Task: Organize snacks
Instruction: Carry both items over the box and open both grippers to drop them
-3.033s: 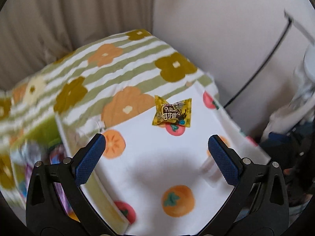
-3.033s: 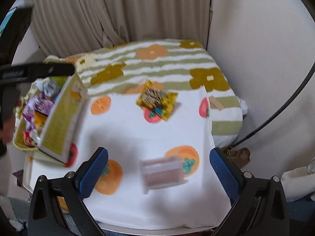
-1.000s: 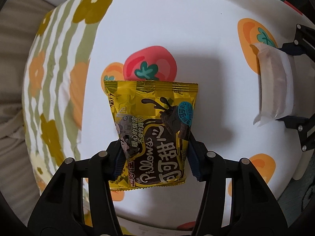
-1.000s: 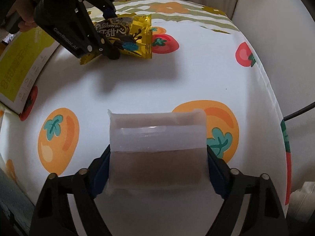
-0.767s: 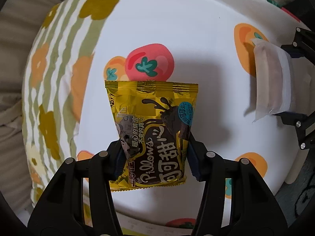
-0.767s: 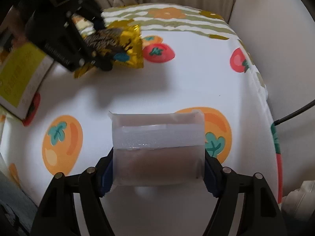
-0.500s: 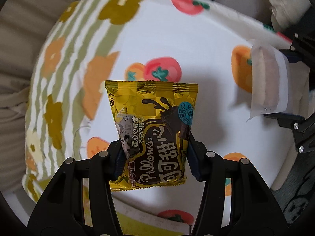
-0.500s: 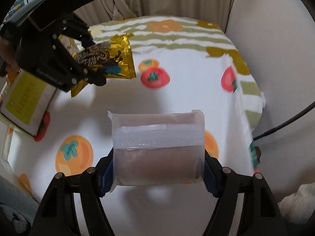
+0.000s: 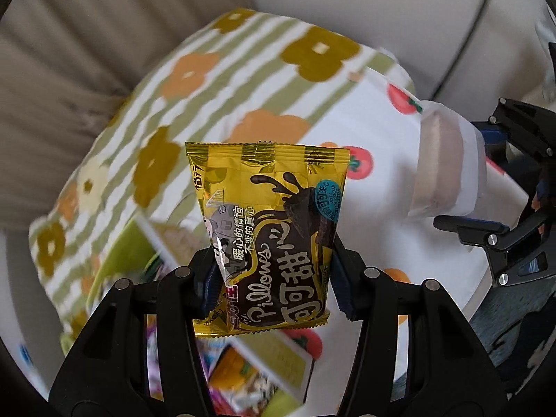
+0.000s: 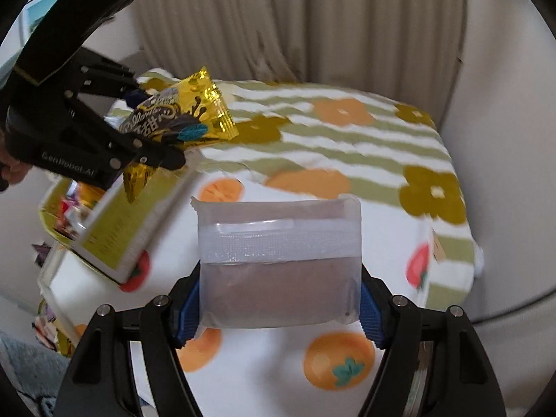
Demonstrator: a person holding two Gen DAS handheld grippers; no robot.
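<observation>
The left gripper is clamped on the lower part of a yellow snack packet, held clear of the table. The right gripper has just been closing and now pinches a clear pouch of brown snack by its sides, also lifted. Below lies the fruit-print tablecloth, bare of loose snacks where it shows. At the left, a green box with an open flap already holds other wrappers. Both packets likely go there next; neither is stowed yet.
</observation>
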